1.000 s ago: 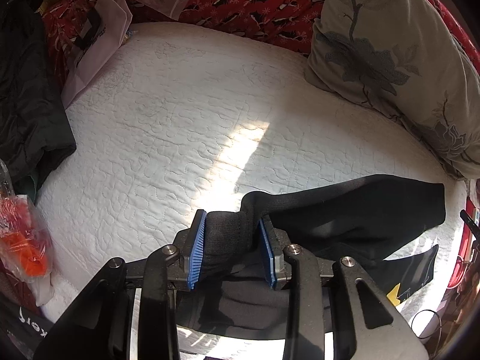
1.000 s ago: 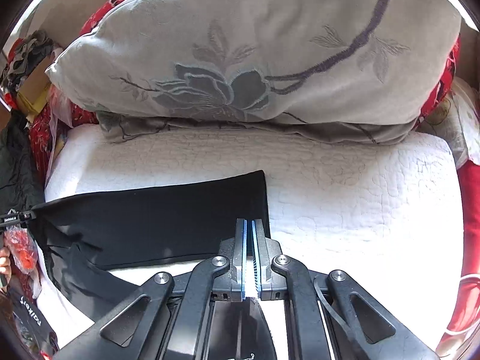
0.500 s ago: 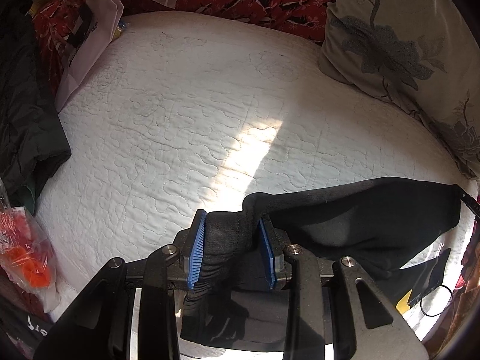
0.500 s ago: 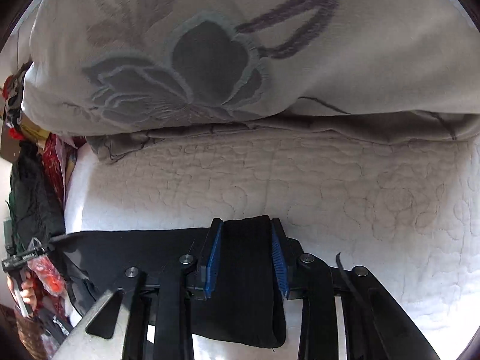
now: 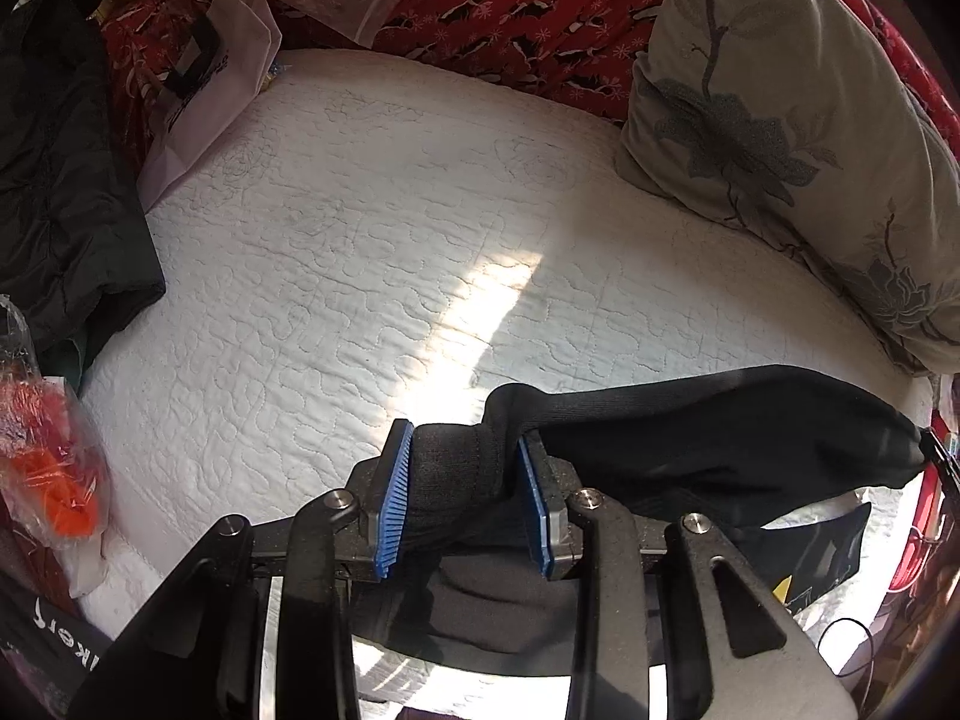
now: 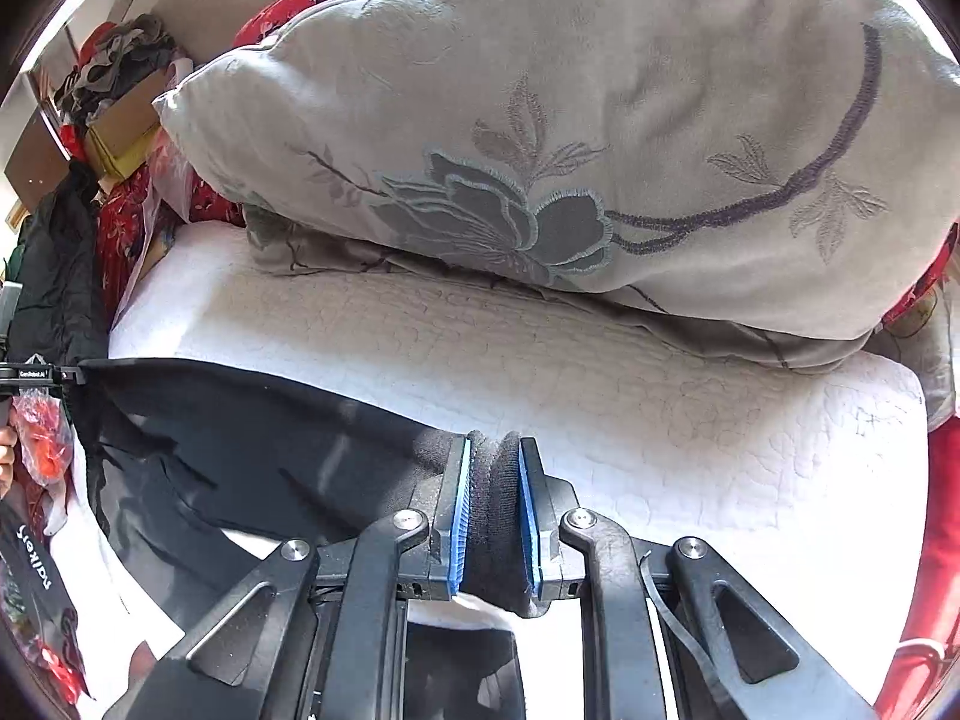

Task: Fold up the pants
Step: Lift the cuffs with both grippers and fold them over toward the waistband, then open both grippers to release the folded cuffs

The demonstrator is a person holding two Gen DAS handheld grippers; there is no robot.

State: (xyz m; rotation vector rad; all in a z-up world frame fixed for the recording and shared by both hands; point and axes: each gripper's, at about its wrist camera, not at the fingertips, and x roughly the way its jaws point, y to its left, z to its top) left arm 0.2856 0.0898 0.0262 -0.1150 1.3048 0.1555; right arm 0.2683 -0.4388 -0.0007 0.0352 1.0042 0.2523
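Pants: the black, soft knit pants (image 5: 708,444) hang stretched between your two tools, low in both views, over the white quilted bed cover (image 5: 372,252); one loose end droops to the lower right of the left wrist view.
Left gripper: your left gripper (image 5: 463,501) is clenched on a thick bunched band of the pants, which fills the gap between the blue pads.
Right gripper: your right gripper (image 6: 492,519) pinches a rolled fold of the same cloth; the fabric bulges between the pads, so the hold looks firm.
Handling: you are dealing with a light, limp, stretchy cloth. I judge it will sag in the middle and slide on itself, not on the ribbed pads. Nothing here is fragile.
Where to hold: keep to the thick hems or the band, where layers stack; a single thin layer would likely slip out.
Step in hand: you seem to be carrying the span taut before laying it down for a fold.
Surroundings: the grey pillow with an embroidered flower (image 6: 570,138) fills the top of the right wrist view, just behind the landing area; the dark green jacket (image 5: 54,192) lies at the left edge, well apart.
Risk: the drooping end may tuck under as you lower.
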